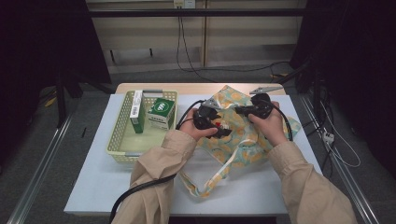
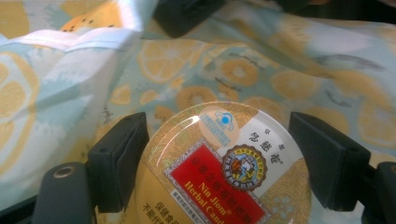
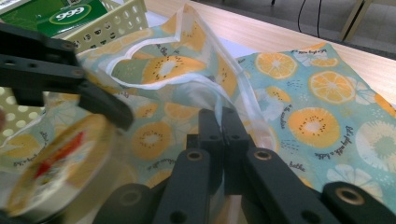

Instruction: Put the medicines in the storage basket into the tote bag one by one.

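left claw (image 2: 219, 168): clamped across the round yellow candy tin with the red label (image 2: 224, 172), poised at the bag's mouth | right claw (image 3: 223, 135): pinched on the rim of the citrus-print fabric tote bag (image 3: 299, 93), lifting it open (so the tin fits, I'd guess) | high view adds: pale yellow plastic basket (image 1: 122, 122) with green boxes (image 1: 161, 111), left of bag; left gripper view alone reads the label

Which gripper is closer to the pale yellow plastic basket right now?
Left. The left gripper, holding a round candy tin, sits just beside the pale yellow plastic basket; the right gripper pinches the fruit-print cloth bag farther away.
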Demonstrator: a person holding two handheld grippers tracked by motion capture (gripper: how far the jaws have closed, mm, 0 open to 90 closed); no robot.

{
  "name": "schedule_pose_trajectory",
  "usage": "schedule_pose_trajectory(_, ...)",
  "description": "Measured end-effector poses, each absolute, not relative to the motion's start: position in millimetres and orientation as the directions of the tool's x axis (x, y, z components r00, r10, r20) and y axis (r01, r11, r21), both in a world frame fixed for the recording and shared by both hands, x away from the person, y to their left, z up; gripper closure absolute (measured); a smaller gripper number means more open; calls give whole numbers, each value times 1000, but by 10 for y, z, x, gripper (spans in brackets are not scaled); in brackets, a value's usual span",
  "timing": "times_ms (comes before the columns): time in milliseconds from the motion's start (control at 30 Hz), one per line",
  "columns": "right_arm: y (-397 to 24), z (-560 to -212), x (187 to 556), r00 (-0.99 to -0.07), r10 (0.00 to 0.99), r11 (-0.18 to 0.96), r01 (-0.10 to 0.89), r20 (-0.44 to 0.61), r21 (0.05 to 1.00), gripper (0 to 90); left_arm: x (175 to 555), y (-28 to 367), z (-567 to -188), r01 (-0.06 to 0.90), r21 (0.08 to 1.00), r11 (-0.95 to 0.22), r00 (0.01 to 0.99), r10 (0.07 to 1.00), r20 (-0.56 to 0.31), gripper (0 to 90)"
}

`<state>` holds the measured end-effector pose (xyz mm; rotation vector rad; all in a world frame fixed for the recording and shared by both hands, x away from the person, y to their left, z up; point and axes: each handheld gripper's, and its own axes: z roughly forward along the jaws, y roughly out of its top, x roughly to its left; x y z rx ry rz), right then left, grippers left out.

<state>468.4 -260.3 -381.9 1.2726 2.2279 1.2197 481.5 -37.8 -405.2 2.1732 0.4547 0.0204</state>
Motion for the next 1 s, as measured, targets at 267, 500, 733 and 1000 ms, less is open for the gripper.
schedule_pose_trajectory(267,-2596,-3795,4671,-564,814,253,560,140,789,898,5147,-516,-4194,312,805,-504,902,422,-85,213)
schedule_pose_trajectory(500,-2577,-3761,4647,-564,817,270,562,123,782,898,5157,-582,-4166,343,802,-488,891,440,-113,102)
schedule_pose_trajectory(733,-2511,-3768,4590,-573,811,287,561,114,776,898,4976,-375,-4052,342,791,-508,897,429,-112,105)
schedule_pose_trajectory(1000,-2379,-3753,4521,-594,799,316,553,99,771,898,4810,-114,-3853,330,781,-531,901,425,-91,95)
